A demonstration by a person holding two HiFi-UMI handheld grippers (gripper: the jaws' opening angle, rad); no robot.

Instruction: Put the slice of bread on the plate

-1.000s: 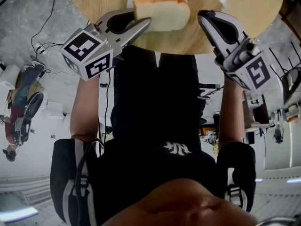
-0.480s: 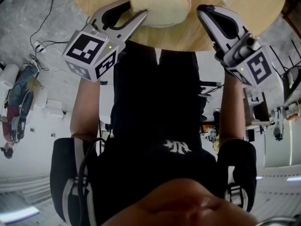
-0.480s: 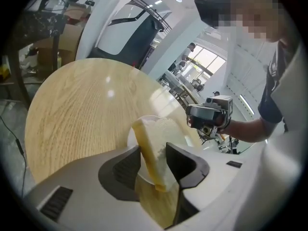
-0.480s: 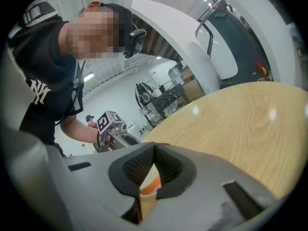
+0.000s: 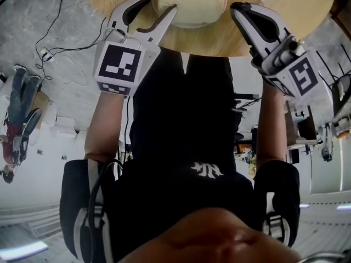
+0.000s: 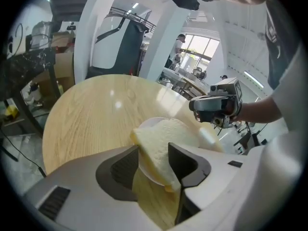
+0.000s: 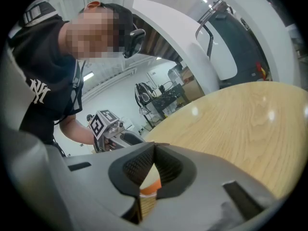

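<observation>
Spreading its fingers, the left gripper (image 5: pixel 157 2) at 11 o'clock has rolled since a second ago, so its marker cube now faces the head camera. The slice of bread (image 5: pixel 189 7), clamped above the plate (image 6: pixel 146 121) before, now rests slanted on it at 12 o'clock, still between the opening fingers. At 1 o'clock over the tabletop (image 5: pixel 285 4), the right gripper (image 5: pixel 239 11) has kept still, fingers clenched on nothing.
</observation>
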